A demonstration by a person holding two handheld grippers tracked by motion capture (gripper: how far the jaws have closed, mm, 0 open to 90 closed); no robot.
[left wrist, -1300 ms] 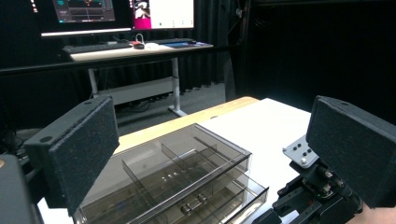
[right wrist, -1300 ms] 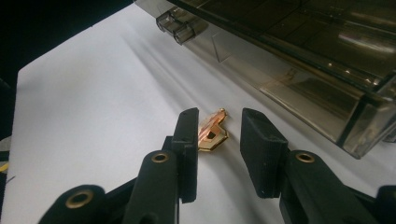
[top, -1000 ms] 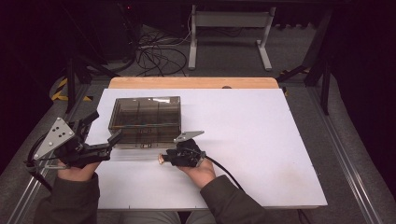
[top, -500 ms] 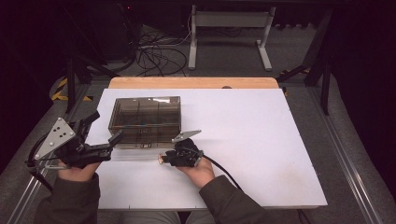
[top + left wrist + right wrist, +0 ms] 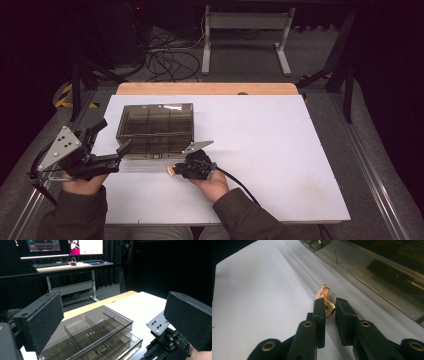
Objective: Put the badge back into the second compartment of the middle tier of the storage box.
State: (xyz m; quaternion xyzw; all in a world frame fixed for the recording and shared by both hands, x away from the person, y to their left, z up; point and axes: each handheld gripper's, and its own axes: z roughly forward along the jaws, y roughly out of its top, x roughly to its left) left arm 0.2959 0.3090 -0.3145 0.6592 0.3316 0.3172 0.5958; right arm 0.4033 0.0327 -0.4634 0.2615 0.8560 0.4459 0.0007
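The right gripper (image 5: 329, 305) has just been closing on a small brass-and-copper terminal (image 5: 325, 298) between its jaws — pickup step — next a lift toward the open organizer drawer (image 5: 117, 346) just beyond, while the left gripper (image 5: 120, 154) waits wide beside it.

The left gripper (image 5: 117, 322) holds its two black padded jaws wide apart with nothing between them. Beyond them a clear plastic organizer box (image 5: 92, 337) with dividers sits on the white table (image 5: 140, 302), its lower drawer pulled partly out. The right gripper (image 5: 167, 342) lies at lower right. A desk (image 5: 72, 265) with monitors stands behind.
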